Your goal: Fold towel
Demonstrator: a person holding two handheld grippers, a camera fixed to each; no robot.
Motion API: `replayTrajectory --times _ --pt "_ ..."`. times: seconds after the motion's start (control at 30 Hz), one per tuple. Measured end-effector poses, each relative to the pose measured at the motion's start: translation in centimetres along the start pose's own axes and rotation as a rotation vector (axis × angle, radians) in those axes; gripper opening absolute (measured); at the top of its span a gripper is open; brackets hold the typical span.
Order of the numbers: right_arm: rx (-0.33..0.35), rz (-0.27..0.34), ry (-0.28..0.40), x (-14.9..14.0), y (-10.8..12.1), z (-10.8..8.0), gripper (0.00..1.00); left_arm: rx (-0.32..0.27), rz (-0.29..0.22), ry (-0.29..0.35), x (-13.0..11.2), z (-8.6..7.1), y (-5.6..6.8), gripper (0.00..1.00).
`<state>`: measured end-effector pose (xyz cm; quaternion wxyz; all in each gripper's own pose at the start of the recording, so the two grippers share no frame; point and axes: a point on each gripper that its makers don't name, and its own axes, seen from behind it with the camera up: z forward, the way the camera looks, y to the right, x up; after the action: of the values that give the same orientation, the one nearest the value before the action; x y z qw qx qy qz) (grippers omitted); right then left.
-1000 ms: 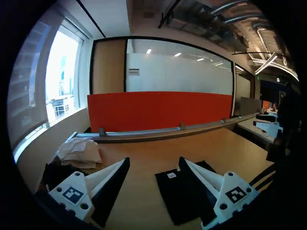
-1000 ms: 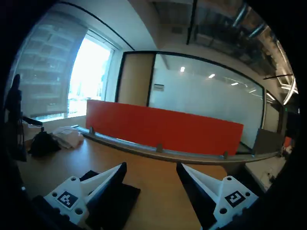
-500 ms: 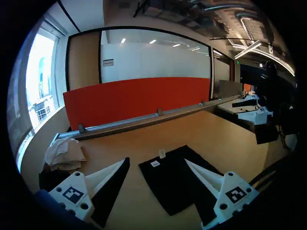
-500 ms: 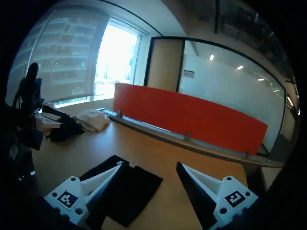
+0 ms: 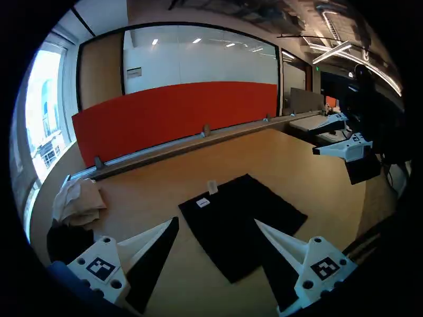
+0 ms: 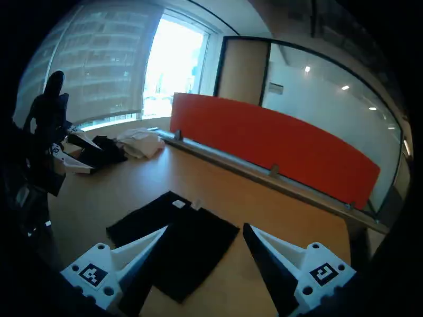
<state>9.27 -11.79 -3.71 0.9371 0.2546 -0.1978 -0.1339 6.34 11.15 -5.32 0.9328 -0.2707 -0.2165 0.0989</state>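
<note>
So the left tool has its fingers spread wide, gripping nothing, and the right tool is the same deal. Both hover over the black towel, which lies on the wooden surface. A crumpled pale cloth sits well apart, near the red divider.
</note>
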Motion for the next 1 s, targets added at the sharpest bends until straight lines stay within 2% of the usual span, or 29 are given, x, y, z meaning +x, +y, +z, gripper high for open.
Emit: replayTrajectory --times 0.3,0.53,0.7,1.0 --pt "0.026 -0.010 -0.069 -4.8 -1.5 1.5 1.00 -0.043 0.008 -0.090 -5.1 1.9 1.5 0.94" --pt "0.051 -0.010 -0.139 -9.0 -2.4 2.7 1.00 -0.084 0.034 -0.164 -8.9 3.5 3.0 0.95" --pt "0.068 -0.012 -0.179 -11.5 -3.1 3.5 1.00 -0.106 0.038 -0.218 -11.5 4.6 3.5 0.95" --pt "0.095 0.000 -0.244 -15.5 -4.2 4.4 1.00 -0.131 0.014 -0.300 -15.4 6.0 4.2 0.95"
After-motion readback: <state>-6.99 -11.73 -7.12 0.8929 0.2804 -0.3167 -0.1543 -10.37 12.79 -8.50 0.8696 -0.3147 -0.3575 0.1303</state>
